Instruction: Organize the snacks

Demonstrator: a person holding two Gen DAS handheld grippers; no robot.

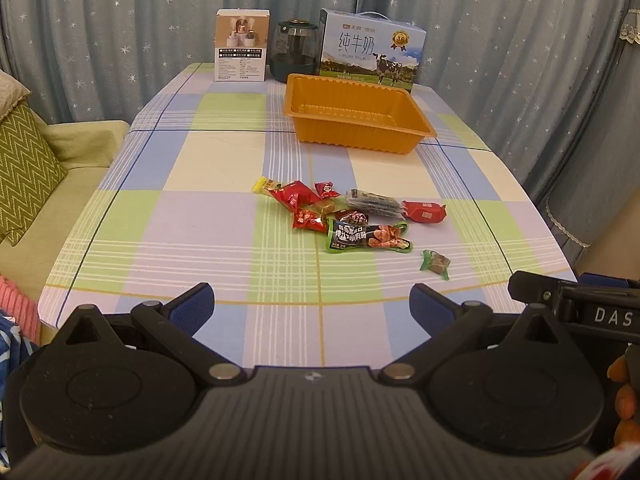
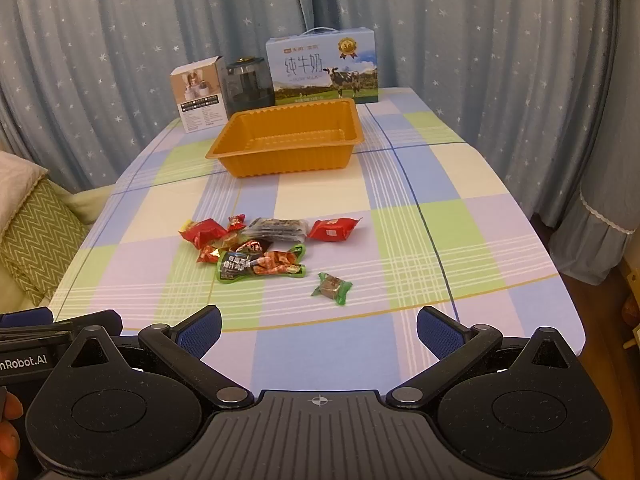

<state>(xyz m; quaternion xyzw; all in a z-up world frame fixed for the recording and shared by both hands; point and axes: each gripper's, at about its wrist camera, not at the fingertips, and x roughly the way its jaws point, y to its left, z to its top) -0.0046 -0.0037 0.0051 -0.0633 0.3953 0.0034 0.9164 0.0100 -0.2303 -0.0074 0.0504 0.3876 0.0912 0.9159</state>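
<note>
A pile of wrapped snacks [image 1: 344, 212] lies mid-table, also seen in the right wrist view [image 2: 256, 240]. It includes red packets, a grey packet, and a green-edged sausage pack [image 1: 366, 238] [image 2: 260, 266]. A small green-wrapped candy [image 1: 436, 263] [image 2: 333, 287] lies apart, nearer me. An empty orange tray [image 1: 420, 130] [image 2: 224, 162] stands beyond the pile. My left gripper [image 1: 312, 306] and right gripper [image 2: 320, 328] are both open and empty, hovering over the table's near edge.
A milk carton box [image 1: 372, 48] [image 2: 324, 68], a dark jar [image 1: 294, 54] [image 2: 250, 82] and a small white box [image 1: 241, 46] [image 2: 198, 96] stand at the table's far end. A sofa with a green cushion [image 1: 24, 168] is left. Curtains surround the table.
</note>
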